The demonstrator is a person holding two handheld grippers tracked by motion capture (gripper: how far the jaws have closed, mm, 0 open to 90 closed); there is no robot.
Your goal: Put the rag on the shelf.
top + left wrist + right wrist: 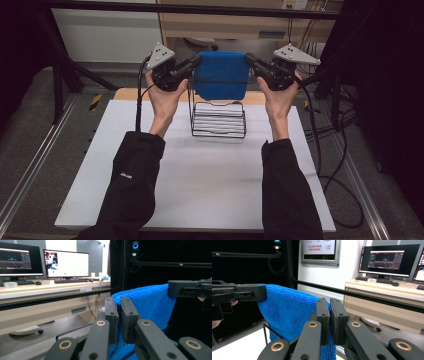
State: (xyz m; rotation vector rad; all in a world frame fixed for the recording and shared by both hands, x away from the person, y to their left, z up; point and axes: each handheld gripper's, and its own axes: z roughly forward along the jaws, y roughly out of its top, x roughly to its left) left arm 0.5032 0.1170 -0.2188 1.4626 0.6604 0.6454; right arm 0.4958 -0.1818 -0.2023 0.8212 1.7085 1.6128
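A person holds a blue towel point(221, 75) up in the air, stretched flat between two grippers. The left gripper point(196, 61) pinches the towel's top left corner, and its jaws are squeezed tight on the cloth. The right gripper point(249, 58) pinches the top right corner the same way, jaws pressed together on the cloth. The towel hangs down like a little curtain, just above a black wire rack point(218, 119) that stands on the white table point(200, 185). The bottom edge of the towel hangs in front of the top of the rack. It looks like the step now is to hang the towel over the rack. The next move will likely be to bring both hands down together, keeping the towel stretched and level, so that its middle lands on the top bar, and only then to let go. If one hand goes lower, the towel may slip off to one side. The high view shows the whole rack and both hands at once. The left gripper view shows the left gripper point(119, 315) biting the cloth up close, with desks and screens point(66, 263) behind. The right gripper view shows the right gripper point(329, 315) on the towel point(287, 312) and a bit of the rack point(265, 333) below.
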